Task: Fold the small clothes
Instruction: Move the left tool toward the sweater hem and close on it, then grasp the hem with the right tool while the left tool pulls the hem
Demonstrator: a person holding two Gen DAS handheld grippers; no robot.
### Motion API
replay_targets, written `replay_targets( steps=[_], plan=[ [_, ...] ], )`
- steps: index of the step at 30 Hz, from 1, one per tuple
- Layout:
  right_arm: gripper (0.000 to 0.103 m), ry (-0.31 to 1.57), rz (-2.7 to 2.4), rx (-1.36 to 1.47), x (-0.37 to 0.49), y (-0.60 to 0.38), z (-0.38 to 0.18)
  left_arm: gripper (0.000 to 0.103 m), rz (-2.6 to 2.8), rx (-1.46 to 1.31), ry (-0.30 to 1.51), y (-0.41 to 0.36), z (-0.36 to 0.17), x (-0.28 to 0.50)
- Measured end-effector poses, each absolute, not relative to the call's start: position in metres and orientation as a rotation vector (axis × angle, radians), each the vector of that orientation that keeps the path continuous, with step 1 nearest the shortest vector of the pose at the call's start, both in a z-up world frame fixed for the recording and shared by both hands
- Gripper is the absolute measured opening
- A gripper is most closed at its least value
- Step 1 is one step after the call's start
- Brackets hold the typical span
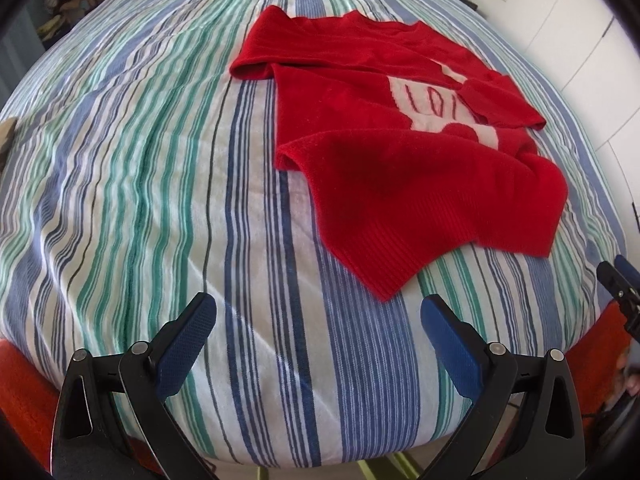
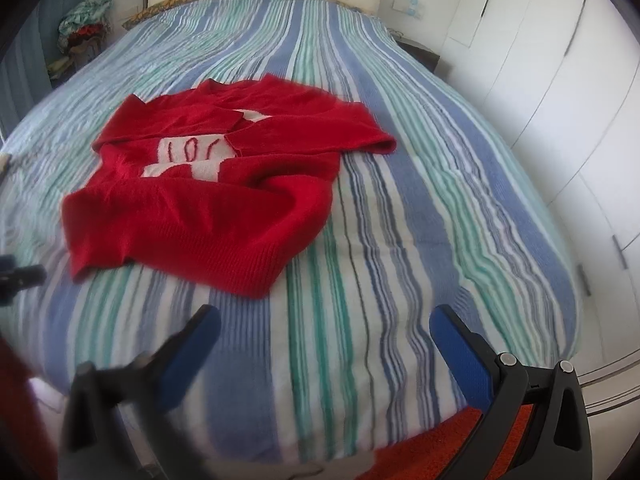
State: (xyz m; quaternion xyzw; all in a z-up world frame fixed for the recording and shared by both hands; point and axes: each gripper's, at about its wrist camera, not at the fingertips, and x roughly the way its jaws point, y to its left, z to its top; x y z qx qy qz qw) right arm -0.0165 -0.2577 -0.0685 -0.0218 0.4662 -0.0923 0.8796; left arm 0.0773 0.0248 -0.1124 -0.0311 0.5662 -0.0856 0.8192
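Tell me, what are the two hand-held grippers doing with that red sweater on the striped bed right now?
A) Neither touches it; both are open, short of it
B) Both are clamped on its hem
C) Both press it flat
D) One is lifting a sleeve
A: the left hand-held gripper and right hand-held gripper show spread fingers over bare striped bedspread, short of the red sweater.

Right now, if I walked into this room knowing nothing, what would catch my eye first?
The bright red sweater, lying rumpled in the middle of the striped bedspread, with a white patch on its front. Next, the blue-padded tools near the bed's foot: the left gripper and the right gripper, both open and empty.
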Motion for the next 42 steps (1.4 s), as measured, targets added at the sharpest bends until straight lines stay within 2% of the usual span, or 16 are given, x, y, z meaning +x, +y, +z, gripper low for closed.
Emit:
replay_targets(
  steps=[8,11,13,15,16,18,20,24,26,28,30,36,37,38,40,42],
  plan=[
    [0.101,0.93,0.157,0.516,0.044,-0.339,-0.13,0.1,-0.317,-0.126,1.14,0.002,-0.134,0.119],
    [0.099,0.898,0.311,0.589,0.071,-0.345,-0.142,0.069,-0.347,-0.178,1.149,-0.001,-0.144,0.13],
    [0.094,0.902,0.423,0.606,0.085,-0.338,-0.15,0.035,-0.372,-0.209,1.165,-0.001,-0.147,0.133],
    [0.071,0.939,0.516,0.574,0.094,-0.326,-0.153,0.01,-0.398,-0.222,1.183,0.002,-0.147,0.133],
    [0.064,0.972,0.563,0.552,0.096,-0.318,-0.154,0.008,-0.424,-0.229,1.193,0.004,-0.144,0.132],
    [0.041,1.021,0.651,0.496,0.093,-0.309,-0.147,0.007,-0.491,-0.236,1.214,0.011,-0.134,0.123],
    [0.031,1.062,0.724,0.439,0.08,-0.303,-0.134,0.007,-0.584,-0.231,1.236,0.017,-0.121,0.111],
    [0.031,1.157,0.79,0.321,0.049,-0.305,-0.112,0.011,-0.591,-0.074,1.299,0.02,-0.112,0.094],
    [0.031,1.201,0.73,0.263,0.042,-0.312,-0.113,0.032,-0.529,-0.043,1.301,0.025,-0.119,0.094],
    [0.041,1.207,0.628,0.273,0.044,-0.323,-0.121,0.061,-0.479,-0.086,1.302,0.032,-0.13,0.095],
    [0.079,1.2,0.581,0.344,0.049,-0.333,-0.132,0.062,-0.496,-0.192,1.303,0.041,-0.136,0.092],
    [0.079,1.103,0.521,0.447,0.059,-0.351,-0.146,0.058,-0.535,-0.289,1.286,0.018,-0.149,0.09],
    [0.075,1.112,0.537,0.456,0.064,-0.346,-0.153,0.033,-0.541,-0.295,1.295,0.011,-0.153,0.092],
    [0.058,1.143,0.559,0.45,0.069,-0.338,-0.162,0.015,-0.537,-0.284,1.32,0.004,-0.157,0.095],
    [0.012,1.209,0.551,0.4,0.074,-0.325,-0.169,0.007,-0.525,-0.271,1.347,0.0,-0.156,0.097],
    [0.005,1.235,0.535,0.409,0.07,-0.328,-0.161,0.007,-0.562,-0.297,1.324,0.01,-0.141,0.093]
  ],
)
